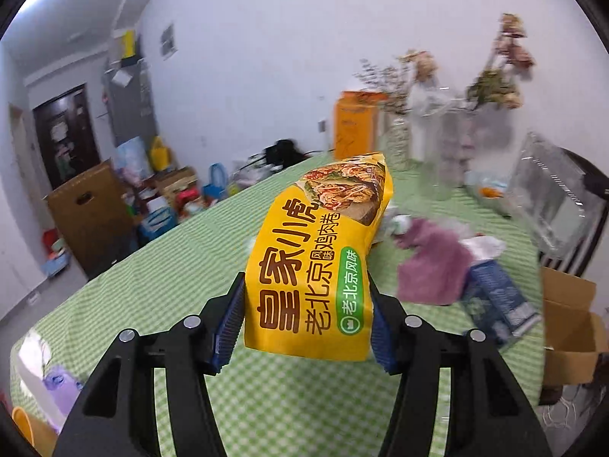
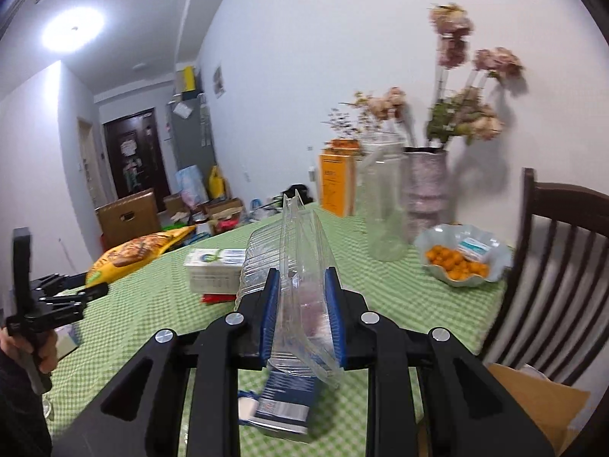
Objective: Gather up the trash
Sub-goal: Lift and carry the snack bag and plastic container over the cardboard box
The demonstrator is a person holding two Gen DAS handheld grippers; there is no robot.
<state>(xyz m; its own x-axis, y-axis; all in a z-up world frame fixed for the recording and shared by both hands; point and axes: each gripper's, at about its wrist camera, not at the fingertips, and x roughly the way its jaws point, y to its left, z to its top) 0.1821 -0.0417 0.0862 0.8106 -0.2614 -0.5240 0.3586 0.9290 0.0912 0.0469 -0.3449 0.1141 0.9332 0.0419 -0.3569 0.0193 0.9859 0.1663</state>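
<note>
In the left wrist view my left gripper (image 1: 304,289) is shut on a yellow snack bag (image 1: 319,251), its blue pads pressing both sides, and the bag hangs above the green checked table (image 1: 160,266). The right wrist view shows that gripper (image 2: 91,285) at the far left, a hand (image 2: 38,346) around its handle and the bag (image 2: 137,253) sticking out of it. My right gripper (image 2: 302,278) is shut on a clear plastic clamshell box (image 2: 300,266) that stands on edge between its pads. That box (image 1: 548,198) also shows at the right of the left wrist view.
On the table lie a blue carton (image 2: 289,400), a white box (image 2: 215,270), a purple cloth (image 1: 430,262), a bowl of orange fruit (image 2: 460,262) and glass vases (image 2: 384,205) with dried flowers. A dark chair (image 2: 552,266) and an open cardboard box (image 1: 571,323) stand at the right.
</note>
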